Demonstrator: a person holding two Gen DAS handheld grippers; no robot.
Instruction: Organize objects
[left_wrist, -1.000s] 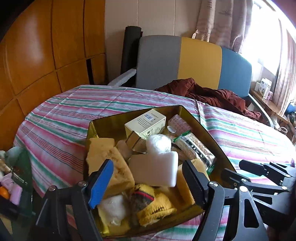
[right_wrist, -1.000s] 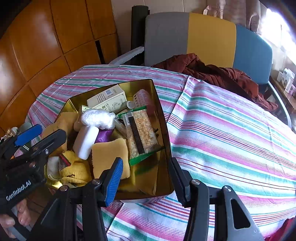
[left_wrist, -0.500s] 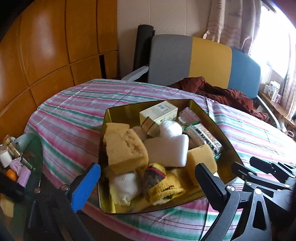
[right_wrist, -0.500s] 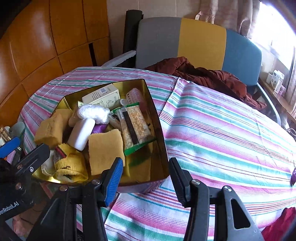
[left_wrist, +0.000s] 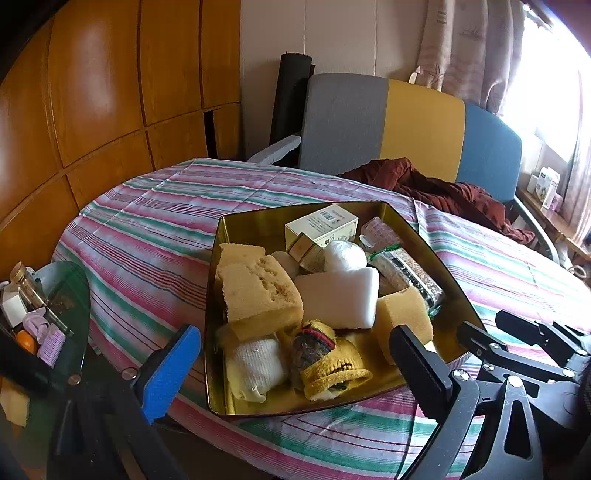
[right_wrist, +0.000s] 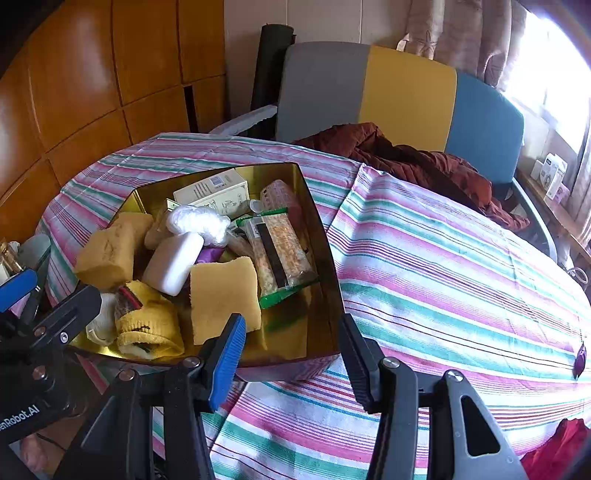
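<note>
Sitting heaped in gold tin (left_wrist: 258, 229) on striped tablecloth (left_wrist: 147, 236), near left: yellow sponges (left_wrist: 258, 291), white foam block (left_wrist: 338, 301), cream carton (left_wrist: 321, 225), cracker packet (right_wrist: 280, 254), yellow sock (left_wrist: 332, 365), white cloth roll (left_wrist: 255, 363).

Hovering at near rim: left gripper (left_wrist: 295, 369), jaws spread wide, gripping nothing; right gripper (right_wrist: 291, 363), likewise parted, carrying nothing.

Lying bare: cloth to right.

Fitting either stage: everything gathered in, or waiting to be sorted out.

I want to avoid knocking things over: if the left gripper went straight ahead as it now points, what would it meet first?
Probably the rolled yellow sock at the near end of the gold tray, centred between the open left gripper; depth is uncertain.
</note>
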